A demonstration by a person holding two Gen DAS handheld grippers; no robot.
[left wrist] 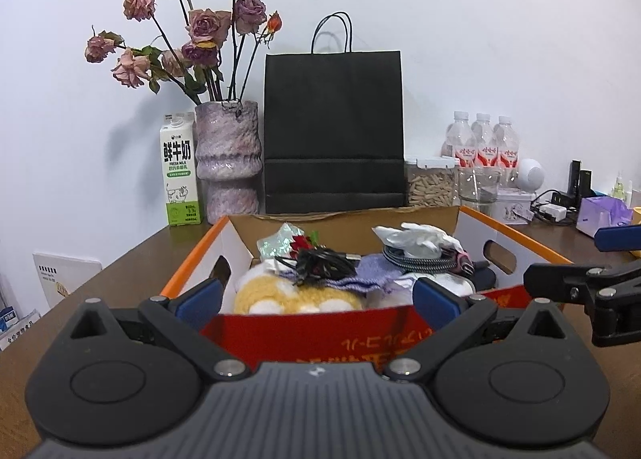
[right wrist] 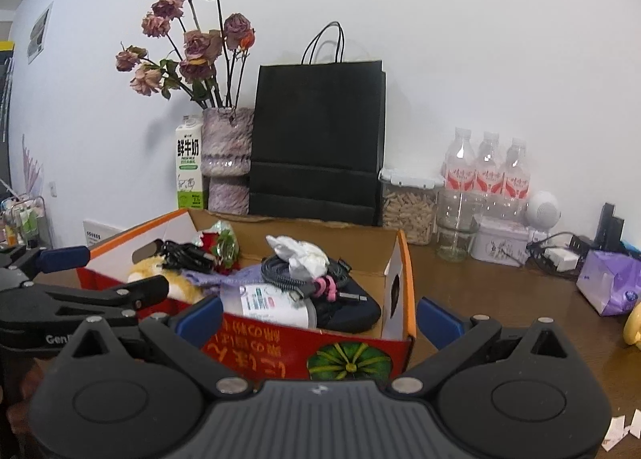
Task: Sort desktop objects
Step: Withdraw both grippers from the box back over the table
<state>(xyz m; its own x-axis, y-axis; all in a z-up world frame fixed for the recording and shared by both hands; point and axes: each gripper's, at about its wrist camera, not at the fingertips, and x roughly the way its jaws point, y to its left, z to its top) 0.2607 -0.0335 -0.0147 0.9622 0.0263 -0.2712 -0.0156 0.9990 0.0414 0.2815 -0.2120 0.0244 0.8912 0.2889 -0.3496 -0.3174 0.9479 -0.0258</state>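
Cardboard box sits mid-desk, already heaped with cables, crumpled tissue and a yellow plush toy, presumably gathered there for tidiness. Left gripper and right gripper hover at its near edge, jaws spread and empty.

A plain white wall rose beyond the jaws, evenly lit and bare. Below it ran a dark brown wooden surface, spreading to either side of the jaws. Straight ahead against the wall stood a black paper bag, and left of it a mottled purple vase of withered roses (a milk carton beside it).
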